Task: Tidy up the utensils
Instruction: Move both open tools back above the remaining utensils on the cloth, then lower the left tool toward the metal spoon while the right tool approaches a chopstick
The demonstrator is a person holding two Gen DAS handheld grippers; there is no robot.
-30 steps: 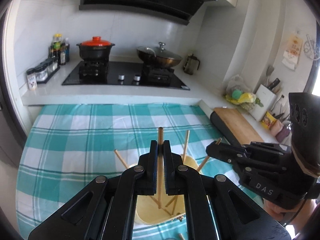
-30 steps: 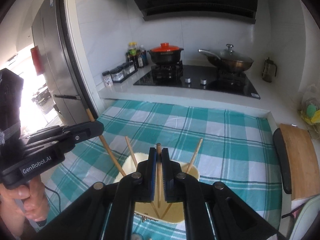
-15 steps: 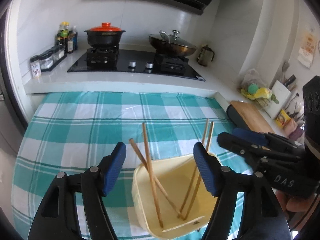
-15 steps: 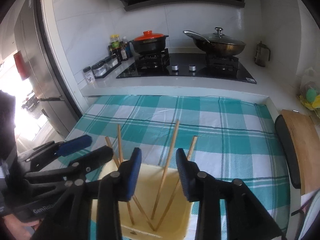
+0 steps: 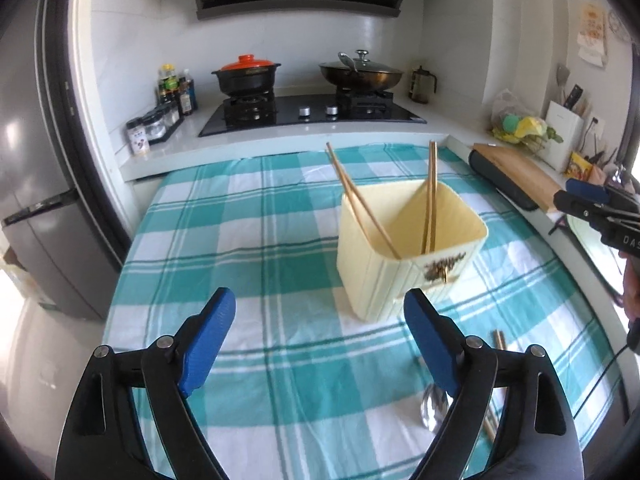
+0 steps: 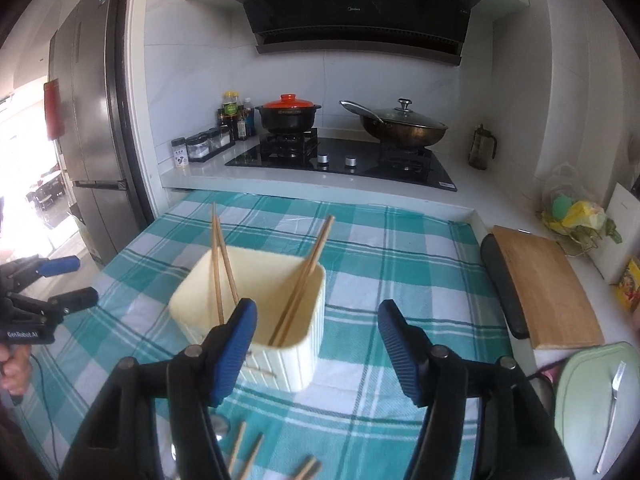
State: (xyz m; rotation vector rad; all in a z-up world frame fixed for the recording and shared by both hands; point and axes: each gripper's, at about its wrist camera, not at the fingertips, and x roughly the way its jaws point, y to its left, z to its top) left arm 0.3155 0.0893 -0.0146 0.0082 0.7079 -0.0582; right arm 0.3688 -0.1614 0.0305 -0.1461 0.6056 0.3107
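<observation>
Four chopsticks lean in the holder, so both grippers, left and right, are opening empty toward 6 o'clock leftovers.

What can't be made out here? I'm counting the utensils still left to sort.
- Spoon, left wrist view: mostly hidden behind the left tongs' finger.
- Loose chopsticks, right wrist view: blurred, cut off by the bottom edge; count unclear.
- Holder bottom: hidden by its own wall.
</observation>
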